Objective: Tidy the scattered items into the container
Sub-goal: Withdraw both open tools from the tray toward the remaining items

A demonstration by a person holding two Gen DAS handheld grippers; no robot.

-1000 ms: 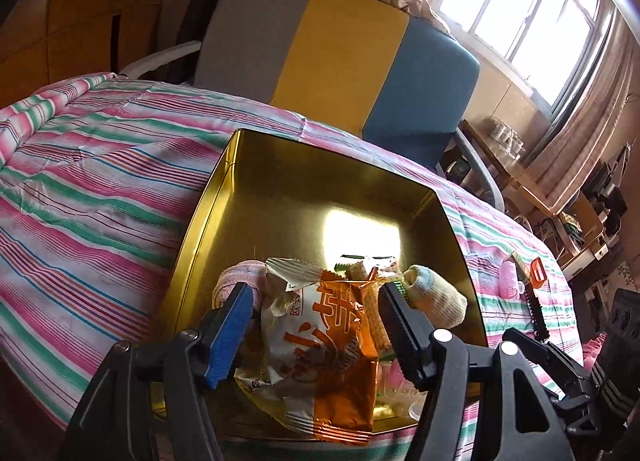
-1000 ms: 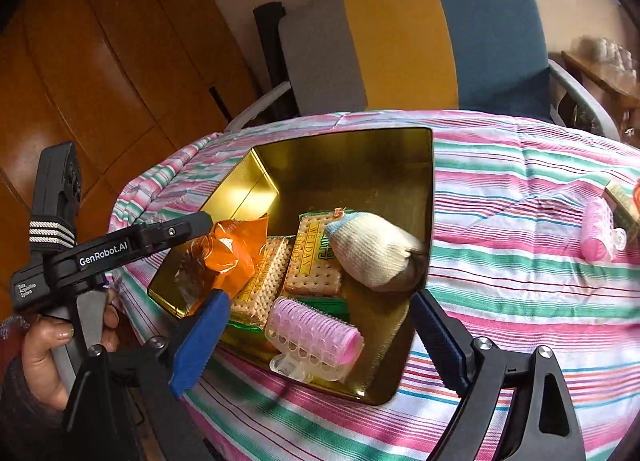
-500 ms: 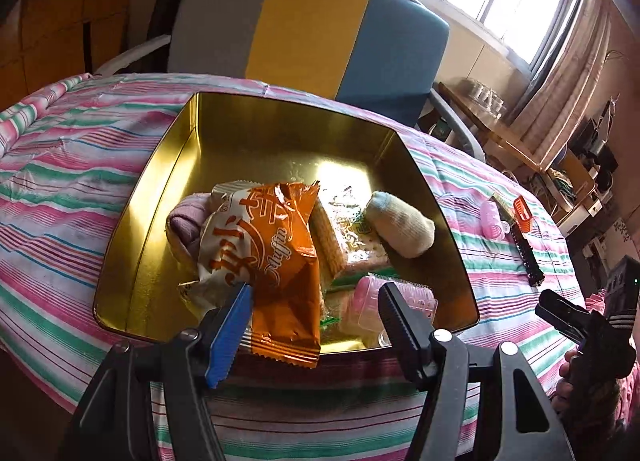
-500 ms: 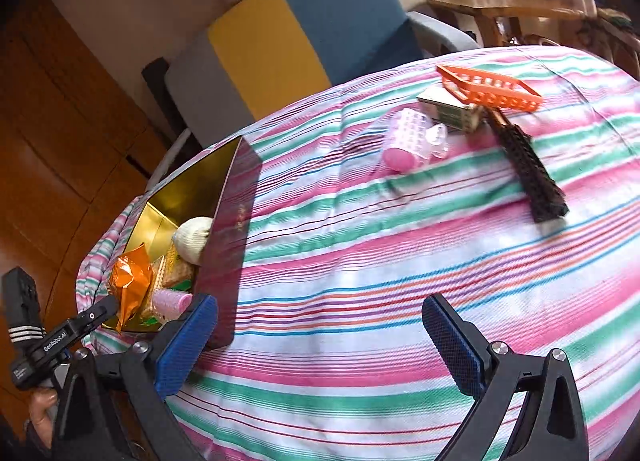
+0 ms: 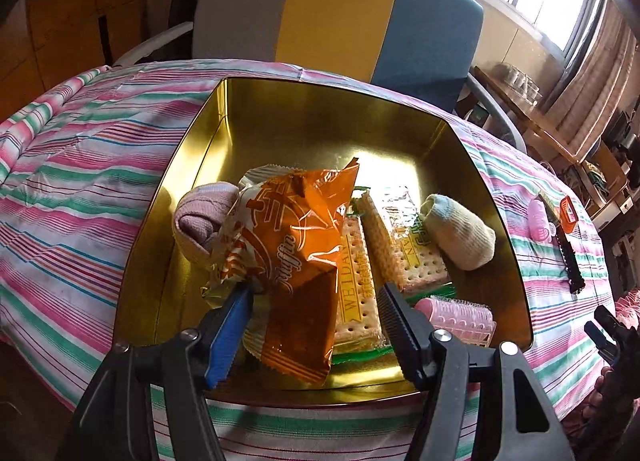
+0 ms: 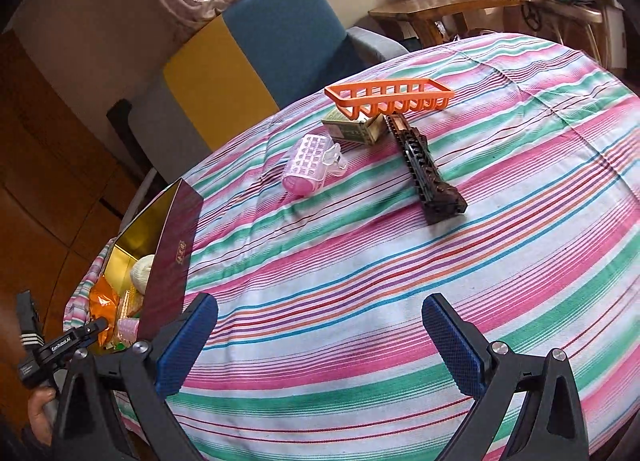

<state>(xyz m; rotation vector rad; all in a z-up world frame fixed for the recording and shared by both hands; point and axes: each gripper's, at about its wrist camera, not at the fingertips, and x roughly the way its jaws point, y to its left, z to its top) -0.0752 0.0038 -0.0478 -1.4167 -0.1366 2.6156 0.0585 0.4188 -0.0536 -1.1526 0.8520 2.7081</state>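
Risk sits mostly with the orange packet (image 5: 298, 257): it lies across the heap in the tin (image 5: 168, 197), its lower end reaching the wall at 6 o'clock, right between the fingers of my left gripper (image 5: 316, 313). Those jaws stand apart and grip nothing, yet one careless nudge could catch the wrapper and drag it over the rim. The heap is crowded too, with crackers (image 5: 360, 261), a pink sock (image 5: 202, 221), a pale sock (image 5: 460, 237) and a roller (image 5: 456, 317) in the near half, so anything dropped on top may slide off.

My right gripper (image 6: 320, 345) hangs wide open and empty over the striped cloth (image 6: 360, 281). Out at 12 o'clock from it lie a second roller (image 6: 308, 165), a small box (image 6: 354, 129), an orange rack (image 6: 390, 97) and a dark strip (image 6: 424, 169). The rack rests on the box and the strip touches both, so pulling one may tumble the others.

Compared with half a second ago, my right view has swung closer to those four, and the tin has slipped toward 8 o'clock. My left gripper has edged nearer the packet.
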